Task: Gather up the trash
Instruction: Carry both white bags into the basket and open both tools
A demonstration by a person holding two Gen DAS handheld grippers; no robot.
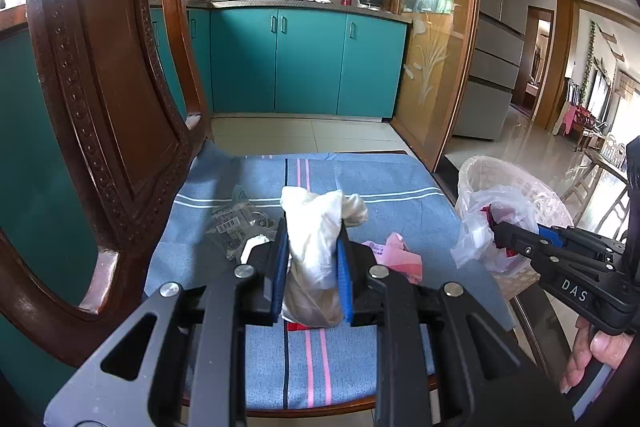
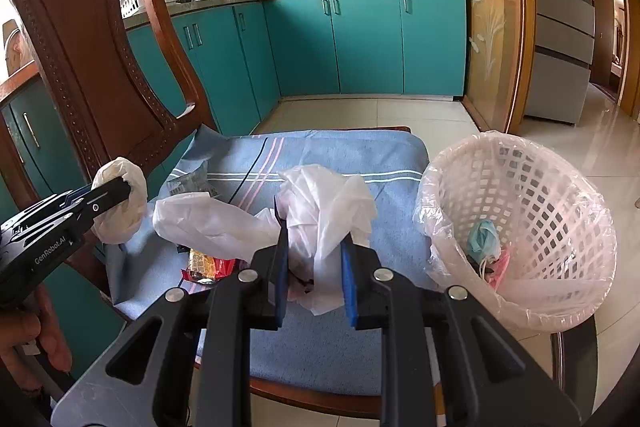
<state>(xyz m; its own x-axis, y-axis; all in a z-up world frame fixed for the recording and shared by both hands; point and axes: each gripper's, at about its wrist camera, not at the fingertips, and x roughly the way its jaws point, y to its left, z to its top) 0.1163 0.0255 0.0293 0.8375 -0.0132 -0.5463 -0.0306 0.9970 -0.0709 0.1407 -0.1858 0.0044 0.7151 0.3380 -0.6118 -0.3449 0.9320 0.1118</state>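
Presently, left wrist view: my left claw (image 1: 312,269) is clamped on a crumpled white wad (image 1: 316,247) above the chair seat (image 1: 384,183).

Right wrist view: my right claw (image 2: 315,277) is clamped on a white plastic bag (image 2: 324,207), with the lined basket (image 2: 532,227) beside the seat's right edge. Advisable: carry each load fully over the rim before releasing.

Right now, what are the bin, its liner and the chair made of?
Bin: white moulded plastic by the look, lattice holes, matte.
Liner: thin clear film, wrinkled and glossy, probably polyethylene.
Chair: carved dark wood, varnished sheen; a blue woven cloth covers the seat.
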